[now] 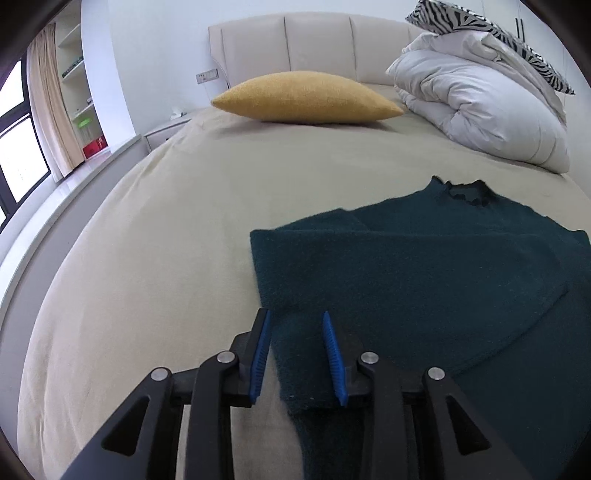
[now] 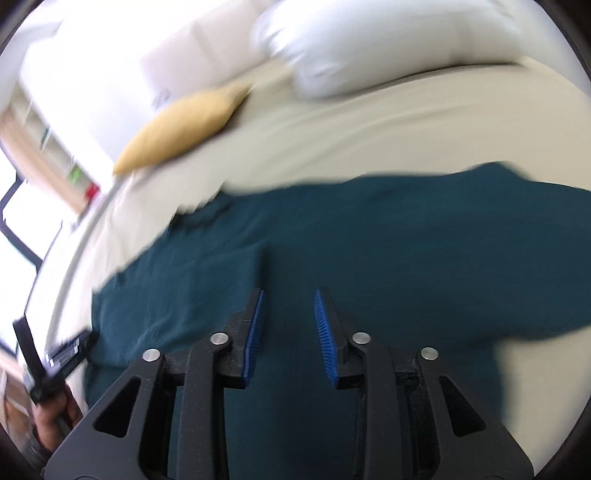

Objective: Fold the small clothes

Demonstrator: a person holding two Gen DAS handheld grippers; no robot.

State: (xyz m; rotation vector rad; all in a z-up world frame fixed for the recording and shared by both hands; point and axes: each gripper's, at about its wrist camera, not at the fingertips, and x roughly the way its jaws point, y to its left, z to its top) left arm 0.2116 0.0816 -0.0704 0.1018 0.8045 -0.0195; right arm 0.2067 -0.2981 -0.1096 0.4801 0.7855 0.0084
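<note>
One dark teal sweater [image 1: 424, 266] lies flat on the beige bed sheet [image 1: 166, 240], filling the lower right of the left wrist view. Its neckline sits at the upper edge of the garment, toward the headboard. One sleeve appears folded across the body, its edge running diagonally at lower right. A narrow strip of the knit runs down toward the bottom of the frame, between the blue pads.

Left gripper [image 1: 297, 354]: fingers apart, with the sweater's left edge lying between them. Whether the pads touch the fabric cannot be told.

Right gripper [image 2: 288, 332]: fingers apart, nothing clamped, positioned over the sweater [image 2: 369, 251], which spans the middle of the right wrist view. This view is motion-blurred. At its lower left edge the left gripper [image 2: 55, 362] shows, small and held in a hand [image 2: 48, 417].

Surroundings, left wrist view: yellow cushion [image 1: 306, 98] at upper centre, well apart from the sweater; bundled white duvet [image 1: 480, 107] at upper right with a zebra-print pillow [image 1: 487, 29] on top; cream padded headboard [image 1: 314, 44] behind; shelves and curtain at the upper left.
</note>
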